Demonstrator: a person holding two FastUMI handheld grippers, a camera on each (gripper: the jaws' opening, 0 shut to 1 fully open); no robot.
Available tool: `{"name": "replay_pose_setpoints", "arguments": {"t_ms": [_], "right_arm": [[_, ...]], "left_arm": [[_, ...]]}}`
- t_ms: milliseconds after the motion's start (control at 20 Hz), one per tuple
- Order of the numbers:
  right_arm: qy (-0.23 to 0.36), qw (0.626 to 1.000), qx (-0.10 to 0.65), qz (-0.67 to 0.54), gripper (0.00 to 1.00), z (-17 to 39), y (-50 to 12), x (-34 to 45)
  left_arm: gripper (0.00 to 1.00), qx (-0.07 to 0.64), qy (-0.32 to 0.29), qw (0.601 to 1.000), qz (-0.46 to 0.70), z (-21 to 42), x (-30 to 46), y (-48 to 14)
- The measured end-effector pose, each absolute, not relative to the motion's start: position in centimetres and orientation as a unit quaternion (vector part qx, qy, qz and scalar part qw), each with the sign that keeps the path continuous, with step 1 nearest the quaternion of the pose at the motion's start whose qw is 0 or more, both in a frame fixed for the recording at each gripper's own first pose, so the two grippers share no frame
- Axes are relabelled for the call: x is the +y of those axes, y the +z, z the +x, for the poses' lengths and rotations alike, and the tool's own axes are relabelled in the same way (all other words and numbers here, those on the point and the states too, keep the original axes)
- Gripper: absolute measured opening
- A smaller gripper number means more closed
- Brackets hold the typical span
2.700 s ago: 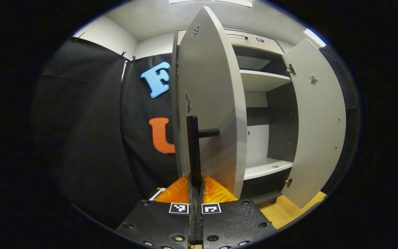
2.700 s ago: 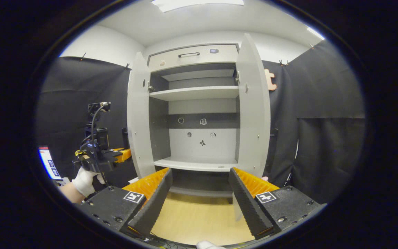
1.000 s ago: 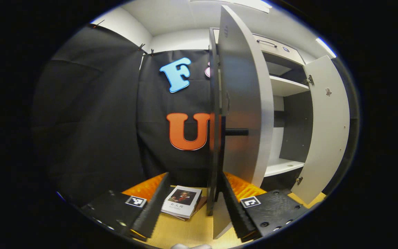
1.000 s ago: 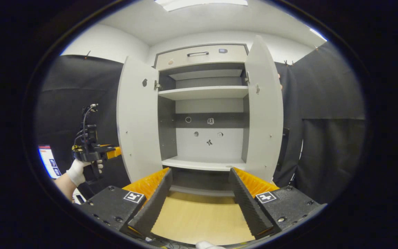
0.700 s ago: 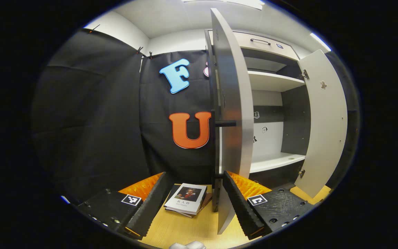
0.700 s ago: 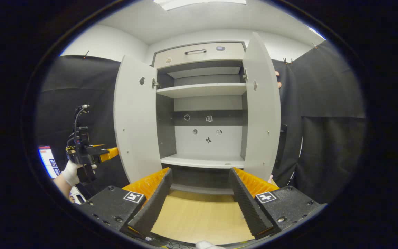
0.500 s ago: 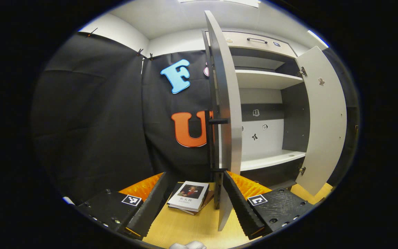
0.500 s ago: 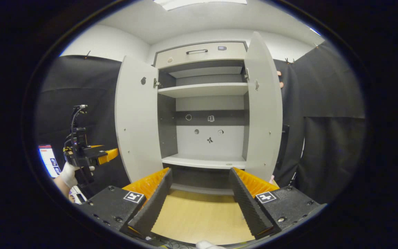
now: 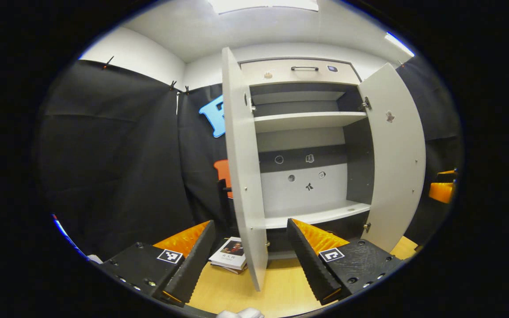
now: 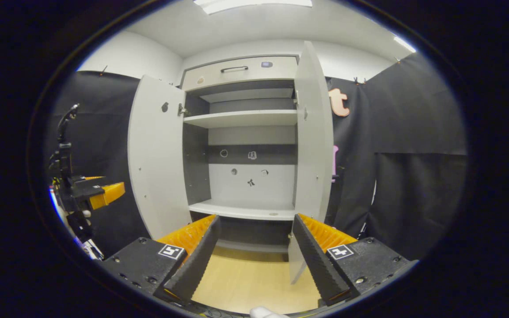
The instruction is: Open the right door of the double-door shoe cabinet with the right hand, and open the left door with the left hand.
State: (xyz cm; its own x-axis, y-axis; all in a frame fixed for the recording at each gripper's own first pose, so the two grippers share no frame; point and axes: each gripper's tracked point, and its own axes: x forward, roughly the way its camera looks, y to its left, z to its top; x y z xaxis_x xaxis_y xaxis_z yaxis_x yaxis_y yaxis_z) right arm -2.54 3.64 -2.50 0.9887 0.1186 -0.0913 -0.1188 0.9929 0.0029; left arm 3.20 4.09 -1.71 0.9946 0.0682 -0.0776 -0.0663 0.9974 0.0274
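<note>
We see both doors swung wide: left door (image 9: 243, 176), right door (image 9: 393, 168), cabinet (image 9: 303, 145) straight ahead. Left gripper (image 9: 251, 260) & right gripper (image 10: 254, 256) jaws wide apart, holding nothing.

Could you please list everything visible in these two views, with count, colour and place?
shoe cabinet: one, pale grey, against the back wall, shelves bare.
left door: one, pale grey, swung open.
right door: one, pale grey, swung open.
drawer: one, pale grey with a dark handle, at the cabinet top, closed.
book: a small stack, white cover on top, on the floor by the left door.
floor: light wood.
left gripper: one, open, apart from the left door.
right gripper: one, open, facing the cabinet.
</note>
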Motion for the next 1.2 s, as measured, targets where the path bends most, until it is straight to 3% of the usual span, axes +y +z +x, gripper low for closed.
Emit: {"name": "replay_pose_setpoints", "arguments": {"t_ms": [500, 1200], "right_arm": [[0.015, 0.999, 0.028, -0.012, 1.00, -2.8, -1.9, 0.9], [0.000, 1.000, 0.023, 0.002, 1.00, -3.8, -1.6, 1.2]], "left_arm": [[0.96, 0.039, -0.010, 0.999, 0.015, 1.4, -2.9, -0.9], [0.96, 0.030, -0.005, 0.999, 0.023, 0.8, -3.2, -0.6]]}}
